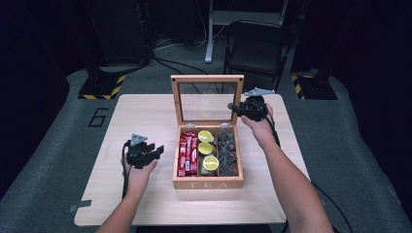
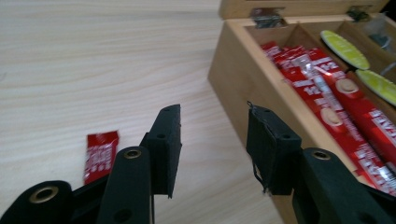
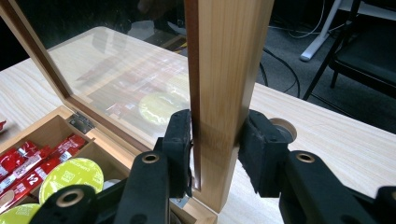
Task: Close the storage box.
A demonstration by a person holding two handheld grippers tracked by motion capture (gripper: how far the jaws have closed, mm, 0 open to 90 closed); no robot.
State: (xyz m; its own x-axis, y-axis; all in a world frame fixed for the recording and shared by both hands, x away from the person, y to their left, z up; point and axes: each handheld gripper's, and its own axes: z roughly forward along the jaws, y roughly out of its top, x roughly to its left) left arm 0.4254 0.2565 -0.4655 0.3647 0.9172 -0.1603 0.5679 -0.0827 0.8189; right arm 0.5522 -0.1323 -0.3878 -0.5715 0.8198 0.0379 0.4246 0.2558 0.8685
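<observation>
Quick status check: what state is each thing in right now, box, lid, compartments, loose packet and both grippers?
Tea box: open.
Glass lid: upright, held by its right frame edge.
Right gripper: shut on the lid frame.
Left gripper: open, nothing between its jaws.
Red packets: filling the left compartment.
Green-topped pods: in the middle compartment.
Loose red packet: flat on the table, outside the box.

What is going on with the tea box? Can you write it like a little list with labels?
box: wooden tea box on the table, lid up
lid: glass lid upright, its wooden frame pinched by the right gripper
left gripper: left gripper open, nothing between its jaws, beside the box
left compartment: red packets
middle compartment: green-topped pods
right compartment: dark wrapped bags
loose item: one red packet on the table
</observation>
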